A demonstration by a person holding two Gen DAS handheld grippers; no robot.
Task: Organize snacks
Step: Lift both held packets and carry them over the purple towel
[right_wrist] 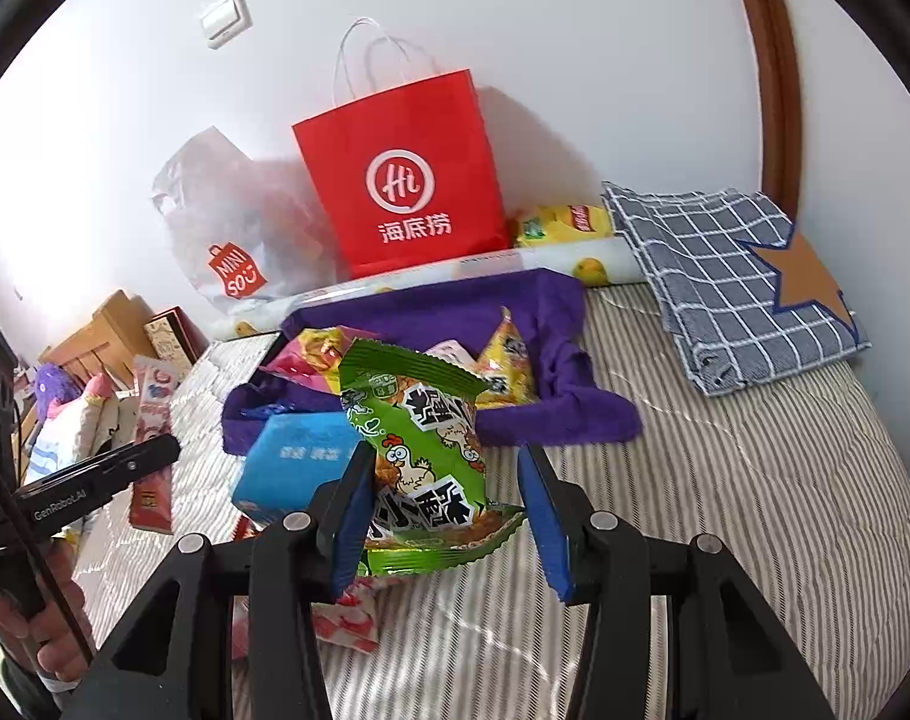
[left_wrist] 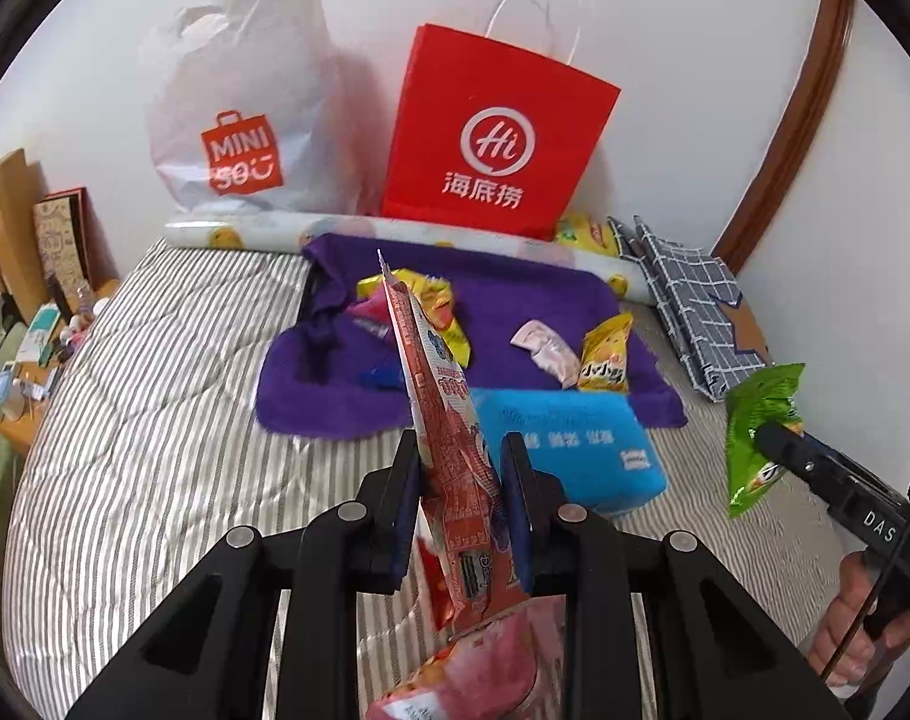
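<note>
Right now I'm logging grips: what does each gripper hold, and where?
Left gripper clamps the red packet at its lower half; right gripper holds the green packet near its bottom.

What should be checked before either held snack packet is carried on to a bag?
1. Left gripper shut on the red snack packet: ok.
2. Right gripper shut on the green chicken snack packet: cannot tell; the right pad shows a gap.
3. Both packets lifted off the striped bedding: ok.
4. Red paper bag upright against the wall: ok.
5. Red paper bag's mouth open enough: cannot tell.
6. Snacks left on the purple towel: not ok, several remain.
</note>
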